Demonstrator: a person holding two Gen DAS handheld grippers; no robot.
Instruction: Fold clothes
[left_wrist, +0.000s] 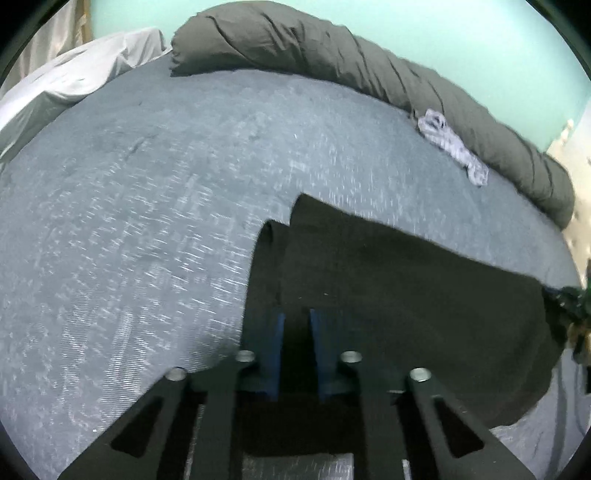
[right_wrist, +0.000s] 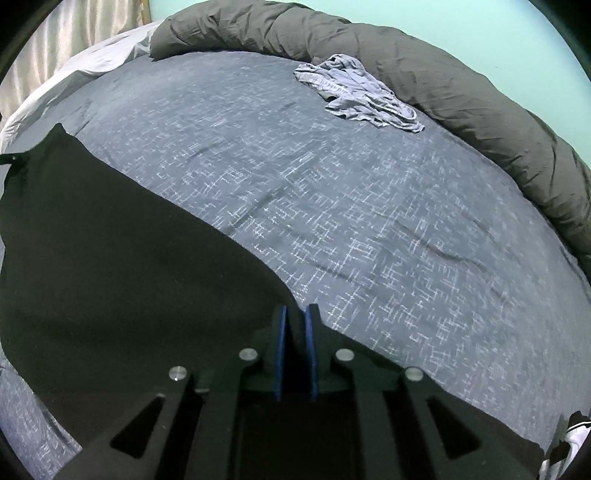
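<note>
Both of my tools are pinching the same black garment, which is stretched between them over the bed. On my left, the left tool has its blue pads drawn in close with dark cloth filling the narrow gap, so it grips the garment's folded left edge; the picture is blurred here, so I take the grip from the cloth sitting between the pads. From that edge the black fabric runs off to the right and hangs down over the blue patterned bedspread.

Further right, my right tool has its pads pressed nearly together on the garment's right corner, with the fabric spreading away to the left of the fingers.

Beyond the garment the bedspread lies mostly bare. At its far side a small crumpled light blue garment rests touching a long rolled grey duvet, which curves along the back of the bed against a pale green wall. A pale sheet lies bunched at the far left corner.

No containers show in either view.
</note>
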